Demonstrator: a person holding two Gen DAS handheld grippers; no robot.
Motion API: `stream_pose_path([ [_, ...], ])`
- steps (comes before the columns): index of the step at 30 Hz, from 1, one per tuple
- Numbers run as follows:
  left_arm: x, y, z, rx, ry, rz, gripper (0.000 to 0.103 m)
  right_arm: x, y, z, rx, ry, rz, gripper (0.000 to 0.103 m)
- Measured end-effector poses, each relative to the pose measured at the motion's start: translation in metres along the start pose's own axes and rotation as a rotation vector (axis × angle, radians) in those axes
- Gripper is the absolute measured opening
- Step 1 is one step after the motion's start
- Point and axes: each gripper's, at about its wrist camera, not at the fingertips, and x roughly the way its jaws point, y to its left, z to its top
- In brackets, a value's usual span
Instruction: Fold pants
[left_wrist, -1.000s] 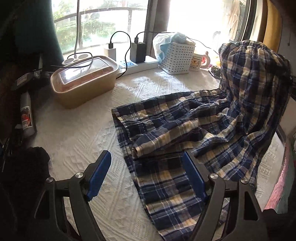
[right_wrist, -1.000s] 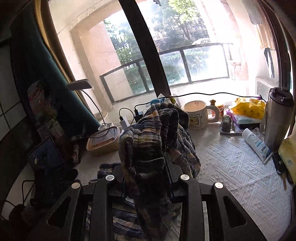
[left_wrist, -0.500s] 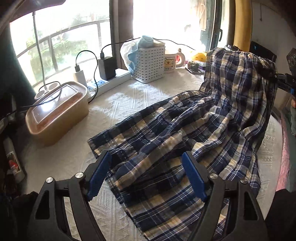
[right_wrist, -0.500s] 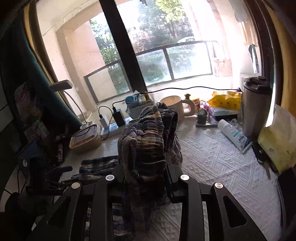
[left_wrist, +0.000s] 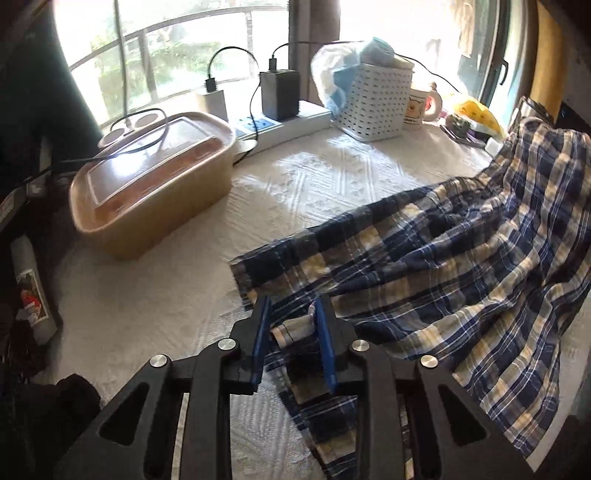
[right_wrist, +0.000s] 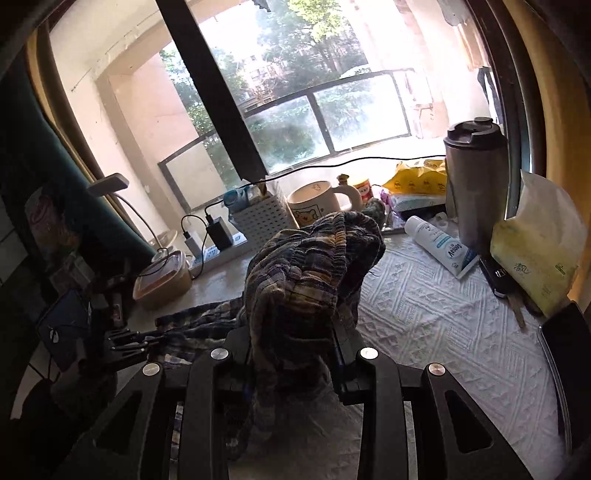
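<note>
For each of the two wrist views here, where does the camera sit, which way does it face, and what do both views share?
Left wrist: sits behind the left gripper, low over the white table cover, facing the window; its blue fingers pinch a leg hem of the plaid pants.
Right wrist: sits behind the right gripper, held higher, facing the balcony window; black fingers clamp the bunched waistband, which hides their tips.
Shared: pants, white basket, bear mug, tan lidded box, power strip. The left gripper also shows in the right view.
</note>
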Motion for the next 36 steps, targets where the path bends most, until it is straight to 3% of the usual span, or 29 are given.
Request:
stream_pose_path([
  [2,-0.010,0.013,-0.002,-0.042,-0.018,0.019,0.052,0.003,0.016,0.004,-0.032,0.001,0.036,0.033],
  [11,-0.072,0.035,-0.037,-0.129,-0.101,-0.010,0.054,0.046,0.121,0.004,-0.209,0.085,0.193,0.033],
  [18,-0.104,0.044,-0.070,-0.197,-0.129,-0.048,0.058,0.105,0.209,-0.048,-0.331,0.263,0.291,0.032],
  [24,-0.108,0.052,-0.089,-0.258,-0.117,-0.054,0.061,0.142,0.238,-0.096,-0.397,0.396,0.275,0.034],
  [25,-0.109,0.053,-0.091,-0.265,-0.119,-0.050,0.061,0.142,0.239,-0.099,-0.408,0.402,0.272,0.045],
  [26,-0.110,0.052,-0.092,-0.271,-0.120,-0.049,0.061,0.140,0.240,-0.101,-0.411,0.401,0.285,0.074],
  [28,-0.112,0.050,-0.092,-0.273,-0.125,-0.053,0.062,0.130,0.241,-0.099,-0.411,0.377,0.321,0.097],
  [31,-0.115,0.042,-0.089,-0.263,-0.130,-0.058,0.063,0.112,0.241,-0.097,-0.433,0.351,0.356,0.097],
  [36,-0.116,0.013,-0.078,-0.198,-0.129,-0.134,0.064,0.089,0.213,-0.084,-0.380,0.296,0.319,0.097],
])
